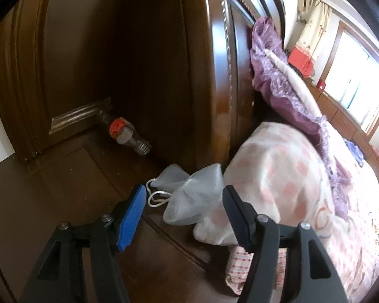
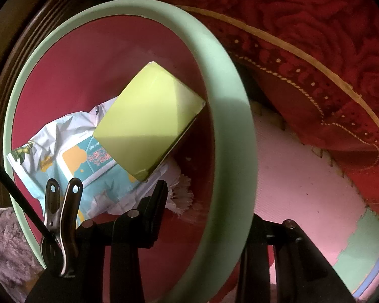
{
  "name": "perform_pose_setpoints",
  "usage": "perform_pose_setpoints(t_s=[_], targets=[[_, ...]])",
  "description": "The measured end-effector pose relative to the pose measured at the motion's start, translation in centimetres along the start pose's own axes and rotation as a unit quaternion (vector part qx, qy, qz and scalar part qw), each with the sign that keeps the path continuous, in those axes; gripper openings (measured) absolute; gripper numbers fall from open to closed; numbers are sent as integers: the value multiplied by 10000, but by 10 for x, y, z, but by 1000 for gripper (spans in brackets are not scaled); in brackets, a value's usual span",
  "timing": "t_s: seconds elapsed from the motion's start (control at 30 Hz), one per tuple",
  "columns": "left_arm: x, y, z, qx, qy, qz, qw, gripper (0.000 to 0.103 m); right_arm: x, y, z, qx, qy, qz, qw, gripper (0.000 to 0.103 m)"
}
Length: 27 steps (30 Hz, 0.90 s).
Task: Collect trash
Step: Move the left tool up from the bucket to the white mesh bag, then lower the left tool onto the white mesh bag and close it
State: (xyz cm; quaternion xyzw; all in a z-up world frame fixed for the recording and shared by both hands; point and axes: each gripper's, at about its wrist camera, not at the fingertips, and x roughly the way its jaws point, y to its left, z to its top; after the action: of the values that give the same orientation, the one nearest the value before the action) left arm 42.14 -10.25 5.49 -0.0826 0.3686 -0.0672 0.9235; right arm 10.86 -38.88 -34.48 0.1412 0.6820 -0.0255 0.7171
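One soft, light plastic bag (image 1: 189, 197) is lying between the left gripper (image 1: 184, 217) open jaws; its bunched middle suits gripping. Right gripper (image 2: 207, 217) jaws are clamping the bin (image 2: 230, 131) rim.

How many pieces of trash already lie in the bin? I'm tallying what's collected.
2 show clearly: a yellow-green box leaning mid-bin and a crumpled wipes packet beneath it, inside the bin. White frayed scraps lie beside them; more may be hidden underneath.
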Motion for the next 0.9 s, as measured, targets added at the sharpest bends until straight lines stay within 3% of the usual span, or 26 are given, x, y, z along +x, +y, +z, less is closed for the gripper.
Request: perform_pose_setpoints(t_s=[0.17, 0.37, 0.53, 0.73, 0.8, 0.9], targets=[[16, 0, -5, 81, 192, 235, 9995, 67, 0, 0, 1, 1, -2, 7, 10000, 38], [28, 13, -5, -212, 469, 192, 9985, 66, 0, -1, 2, 3, -3, 20, 10000, 38], [30, 14, -5, -174, 470, 325, 9982, 69, 3, 0, 2, 0, -4, 20, 10000, 38], [40, 1, -6, 129, 604, 560, 9965, 85, 3, 1, 2, 0, -4, 27, 10000, 38], [43, -1, -8, 170, 718, 868, 9935, 102, 4, 1, 2, 6, 0, 35, 10000, 38], [50, -2, -5, 147, 795, 1113, 9905, 102, -3, -8, 3, 12, 7, 54, 10000, 38]])
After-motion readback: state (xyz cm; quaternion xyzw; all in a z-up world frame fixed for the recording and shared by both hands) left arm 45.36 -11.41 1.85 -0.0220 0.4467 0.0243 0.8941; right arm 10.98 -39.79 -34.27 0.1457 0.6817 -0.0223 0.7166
